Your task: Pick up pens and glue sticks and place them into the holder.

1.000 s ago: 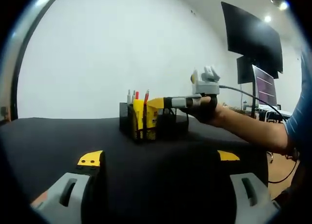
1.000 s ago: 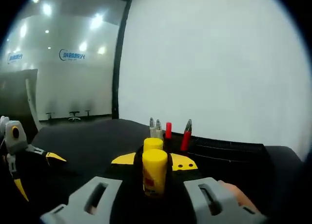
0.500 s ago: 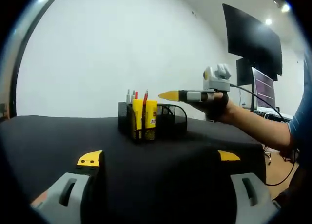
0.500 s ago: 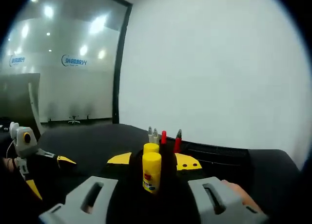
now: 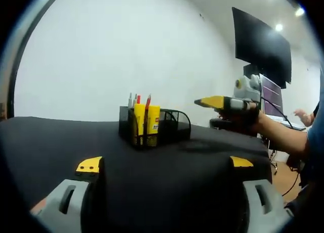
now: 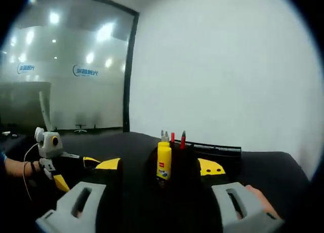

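Holder loaded, both grippers empty and clear of it.

Black matte surface (image 5: 50,137) runs wide under a plain white wall, w/ a black wire-mesh holder (image 5: 174,125) standing on it, rounded basket part to one side, squared compartment to the other. Upright in the squared part: two yellow glue sticks (image 5: 146,121), smooth plastic cylinders w/ red labels, long axis vertical, plus thin pens (image 5: 137,99), red and grey tips poking above the rim. Right gripper (image 6: 159,167) sits straight in front of the holder, fingers spread wide, nothing between them; seen from the side it's a yellow-tipped tool off the holder's basket side, apart from it. Left gripper (image 5: 164,164) is farther off, low over the surface, fingers also wide apart and empty. No loose pen or glue stick visible on the surface, so task looks about done.
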The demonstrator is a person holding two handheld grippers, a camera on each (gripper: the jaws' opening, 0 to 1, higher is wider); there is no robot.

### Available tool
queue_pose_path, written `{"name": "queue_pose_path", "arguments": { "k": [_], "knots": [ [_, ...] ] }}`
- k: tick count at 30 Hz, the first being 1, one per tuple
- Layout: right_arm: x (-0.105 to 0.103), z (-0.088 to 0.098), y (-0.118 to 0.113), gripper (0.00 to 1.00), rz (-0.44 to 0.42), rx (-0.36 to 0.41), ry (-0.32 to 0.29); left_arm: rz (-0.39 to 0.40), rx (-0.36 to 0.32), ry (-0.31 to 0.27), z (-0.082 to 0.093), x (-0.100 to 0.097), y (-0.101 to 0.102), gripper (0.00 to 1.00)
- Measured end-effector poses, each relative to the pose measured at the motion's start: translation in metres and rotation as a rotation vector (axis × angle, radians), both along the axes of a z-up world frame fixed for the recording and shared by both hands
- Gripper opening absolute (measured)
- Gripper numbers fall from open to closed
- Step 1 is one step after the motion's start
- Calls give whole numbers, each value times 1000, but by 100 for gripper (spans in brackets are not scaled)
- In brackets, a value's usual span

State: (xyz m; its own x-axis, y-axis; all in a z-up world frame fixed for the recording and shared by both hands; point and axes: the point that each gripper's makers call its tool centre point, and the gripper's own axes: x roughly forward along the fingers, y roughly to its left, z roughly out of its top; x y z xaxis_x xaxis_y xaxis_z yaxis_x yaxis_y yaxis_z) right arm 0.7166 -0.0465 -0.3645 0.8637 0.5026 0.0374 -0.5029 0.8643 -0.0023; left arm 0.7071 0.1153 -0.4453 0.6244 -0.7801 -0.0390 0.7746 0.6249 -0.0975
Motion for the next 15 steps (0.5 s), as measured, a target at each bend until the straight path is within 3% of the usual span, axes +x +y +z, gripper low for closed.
{"name": "queue_pose_path", "arguments": {
  "k": [6, 15],
  "knots": [
    [-18, -16, -11, 74, -8, 9, 12, -8, -2, 9, -1, -1, -1, 96],
    [-37, -33, -33, 84, -39, 19, 33, -1, -8, 15, -1, 1, 0, 96]
  ]
}}
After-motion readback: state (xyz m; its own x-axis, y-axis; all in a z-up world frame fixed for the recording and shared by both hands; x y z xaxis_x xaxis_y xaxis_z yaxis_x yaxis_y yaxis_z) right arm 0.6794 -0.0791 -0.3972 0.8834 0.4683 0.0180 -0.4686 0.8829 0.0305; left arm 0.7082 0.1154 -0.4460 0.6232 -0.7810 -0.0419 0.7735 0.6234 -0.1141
